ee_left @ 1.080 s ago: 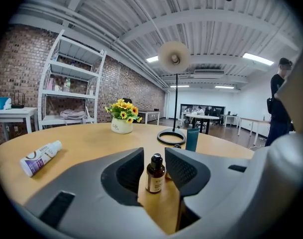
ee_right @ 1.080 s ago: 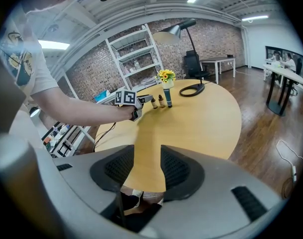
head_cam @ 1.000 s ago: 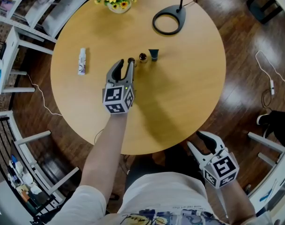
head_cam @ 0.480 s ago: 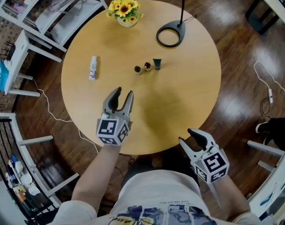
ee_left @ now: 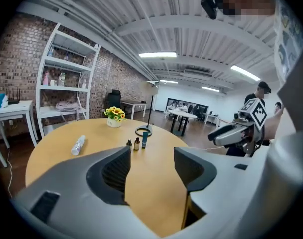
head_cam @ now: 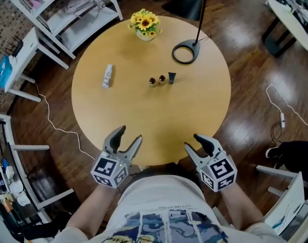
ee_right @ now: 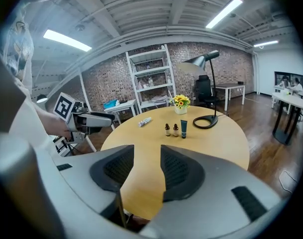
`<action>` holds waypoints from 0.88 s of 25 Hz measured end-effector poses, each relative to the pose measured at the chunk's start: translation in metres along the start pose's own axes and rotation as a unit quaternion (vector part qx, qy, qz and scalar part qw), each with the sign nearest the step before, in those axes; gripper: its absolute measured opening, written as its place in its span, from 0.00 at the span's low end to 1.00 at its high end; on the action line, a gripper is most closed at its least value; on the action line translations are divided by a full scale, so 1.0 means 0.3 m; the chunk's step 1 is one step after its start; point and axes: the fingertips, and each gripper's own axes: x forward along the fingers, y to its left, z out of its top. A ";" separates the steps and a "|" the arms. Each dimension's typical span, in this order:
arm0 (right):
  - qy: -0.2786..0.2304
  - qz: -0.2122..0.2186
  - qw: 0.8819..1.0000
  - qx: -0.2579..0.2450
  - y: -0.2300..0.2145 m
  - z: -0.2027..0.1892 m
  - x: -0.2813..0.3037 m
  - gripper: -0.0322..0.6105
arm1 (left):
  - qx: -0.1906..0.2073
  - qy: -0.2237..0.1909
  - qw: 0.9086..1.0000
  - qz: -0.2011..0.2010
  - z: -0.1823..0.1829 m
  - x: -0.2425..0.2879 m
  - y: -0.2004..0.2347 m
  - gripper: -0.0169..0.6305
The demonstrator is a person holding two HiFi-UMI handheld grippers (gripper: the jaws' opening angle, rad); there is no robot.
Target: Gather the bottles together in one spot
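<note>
Landmark for all positions: the row of three small bottles point(head_cam: 162, 79) standing upright near the middle of the round table point(head_cam: 194, 105). It is made up of two brown dropper bottles and one teal tube at its right end, each just beside the next.

Outlier: white bottle point(head_cam: 107, 76). It lies on its side to the left of the row, well apart from it, at about the same depth on the table. Its long axis runs roughly away from the person, slightly slanted, so crosswise to the line of the row.

Left gripper point(head_cam: 129, 135): on the near side of the row, back at the table's near edge and off to the left. Jaws stand wide apart and have just been opening; the left gripper view shows only tabletop between them. Holds nothing.

Right gripper point(head_cam: 193, 142): also at the near edge, on the near-right side of the row. Jaws are apart by a narrow gap, with nothing between the pads.

Judgement: the white bottle is the only piece not gathered. It lies ahead and left of the left gripper, which is the nearer one. Gripping across the bottle's width looks workable with little wrist roll.

Containers: vase point(head_cam: 145, 33) beyond the row, at the far edge, holds sunflowers. Bottle contents cannot be told. Lamp base point(head_cam: 185, 53), an open ring beyond and right of the row, holds nothing.
</note>
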 end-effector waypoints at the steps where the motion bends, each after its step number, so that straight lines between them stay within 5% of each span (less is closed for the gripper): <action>1: 0.000 -0.001 1.000 -0.002 0.010 0.009 -0.001 0.36 | 0.000 0.013 1.000 0.000 -0.010 -0.029 0.000 0.41; 8: 0.001 0.005 1.000 -0.014 0.088 0.039 0.025 0.36 | 0.016 0.059 0.998 -0.017 -0.033 -0.168 0.016 0.41; 22: 0.004 -0.039 0.999 -0.021 0.269 0.094 0.078 0.36 | -0.024 0.030 0.998 -0.050 -0.027 -0.330 0.217 0.48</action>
